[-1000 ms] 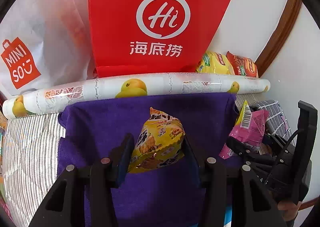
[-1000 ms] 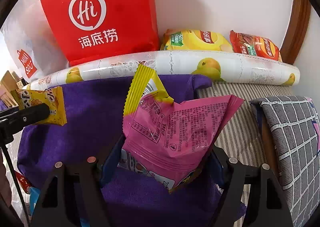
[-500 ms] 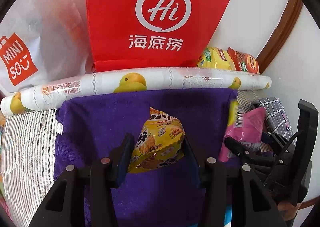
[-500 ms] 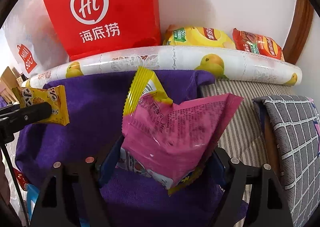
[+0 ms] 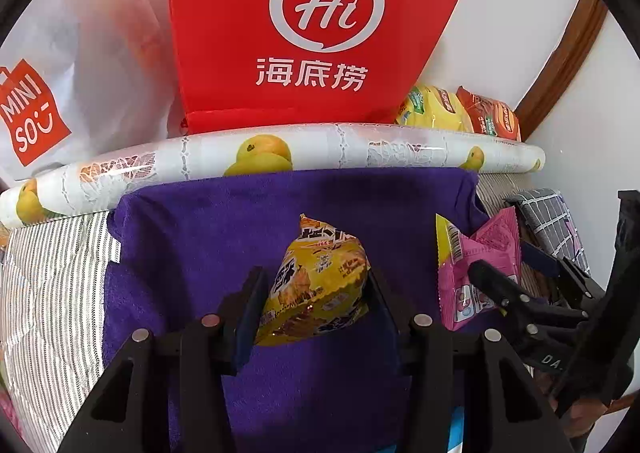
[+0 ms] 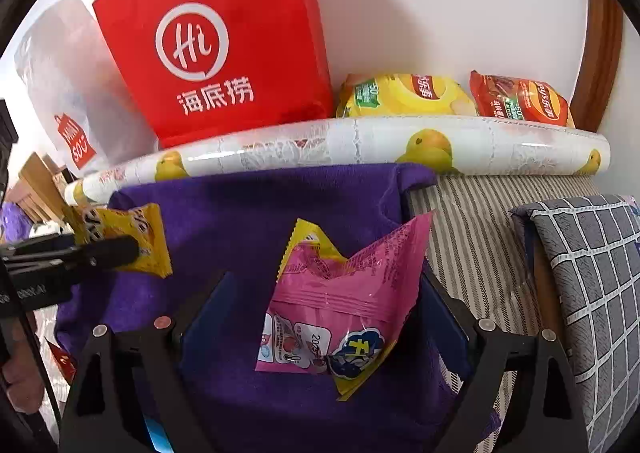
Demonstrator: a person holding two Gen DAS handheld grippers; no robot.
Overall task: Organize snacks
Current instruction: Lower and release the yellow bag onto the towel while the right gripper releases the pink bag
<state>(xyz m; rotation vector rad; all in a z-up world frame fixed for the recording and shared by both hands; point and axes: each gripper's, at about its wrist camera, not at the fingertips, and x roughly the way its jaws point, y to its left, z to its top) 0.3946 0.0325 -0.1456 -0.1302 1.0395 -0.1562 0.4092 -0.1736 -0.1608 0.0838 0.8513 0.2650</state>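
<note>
against the wall stands a red bag [image 5: 320, 25]; below it a purple towel [image 5: 260, 221]. over the towel, right gripper [image 6: 320, 317] fingers look spread around a pink packet [image 6: 340, 301]; left gripper [image 5: 316, 293] fingers pinch a yellow packet [image 5: 316, 281]. both look light, crinkly, slippery; best pinched mid-body.

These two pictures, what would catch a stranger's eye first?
The big red paper bag with a white "Hi" logo standing against the wall at the back. In front, over a purple towel, the left claw grips a yellow crinkly snack packet, and the right claw, now opened wide, has a pink snack packet between its fingers.
</note>
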